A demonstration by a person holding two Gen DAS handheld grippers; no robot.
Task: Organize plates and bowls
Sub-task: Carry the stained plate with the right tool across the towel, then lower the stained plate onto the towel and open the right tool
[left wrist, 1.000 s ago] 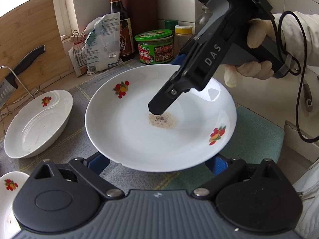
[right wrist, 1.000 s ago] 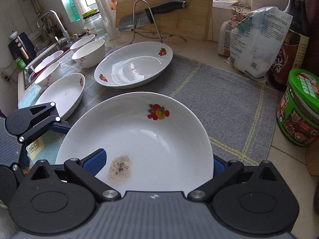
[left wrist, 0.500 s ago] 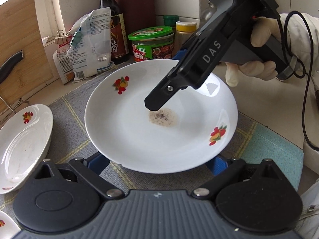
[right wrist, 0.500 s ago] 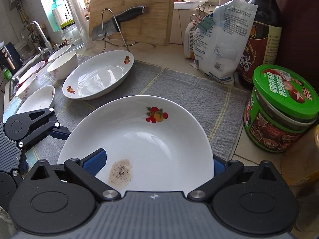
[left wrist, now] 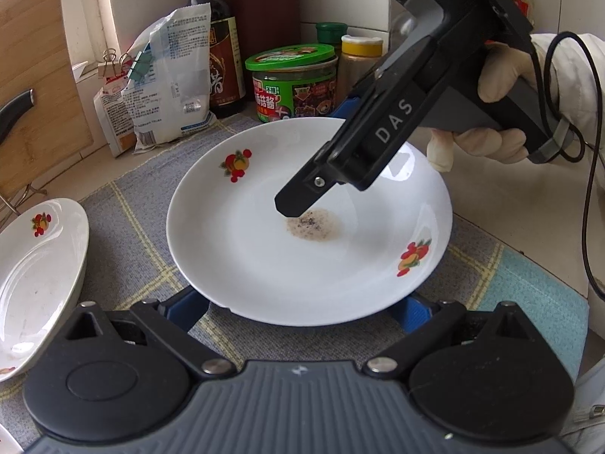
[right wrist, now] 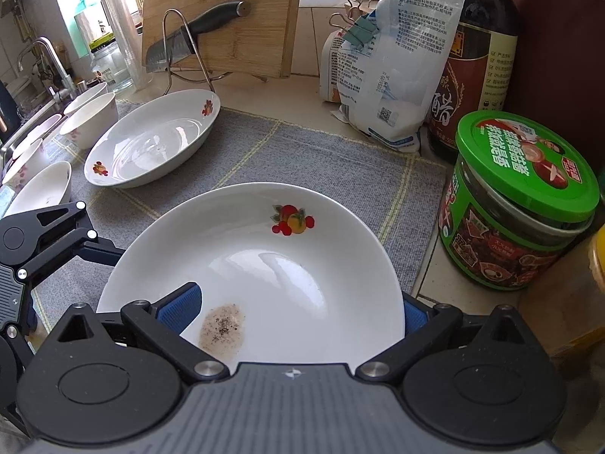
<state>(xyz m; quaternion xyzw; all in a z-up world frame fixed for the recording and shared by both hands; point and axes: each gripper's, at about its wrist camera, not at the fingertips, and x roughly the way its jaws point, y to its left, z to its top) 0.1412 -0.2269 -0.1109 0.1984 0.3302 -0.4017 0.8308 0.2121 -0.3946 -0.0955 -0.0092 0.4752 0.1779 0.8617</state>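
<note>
A white plate (left wrist: 264, 257) with fruit prints and a brown peppery stain (left wrist: 313, 224) is carried above the grey mat; it also shows in the right wrist view (right wrist: 287, 272). My right gripper (right wrist: 291, 310) is shut on the plate's rim, one blue pad (right wrist: 177, 304) inside the plate, the other under it. My left gripper (left wrist: 302, 310) stands open, its blue fingers (left wrist: 416, 312) under the plate's near edge. A second fruit-print plate (right wrist: 151, 143) lies on the mat, also seen at the left of the left wrist view (left wrist: 38, 276).
Several white bowls (right wrist: 90, 117) stand by the sink at far left. A green-lidded jar (right wrist: 518, 200), vinegar bottle (right wrist: 476, 56), clipped bag (right wrist: 393, 75), cutting board (right wrist: 223, 11) and knife on a rack (right wrist: 196, 34) line the back. A teal cloth (left wrist: 529, 302) lies at right.
The held plate has travelled right, toward the jar and bottles. The second plate and bowls have slid further left in both views. Both grippers keep their places on the plate.
</note>
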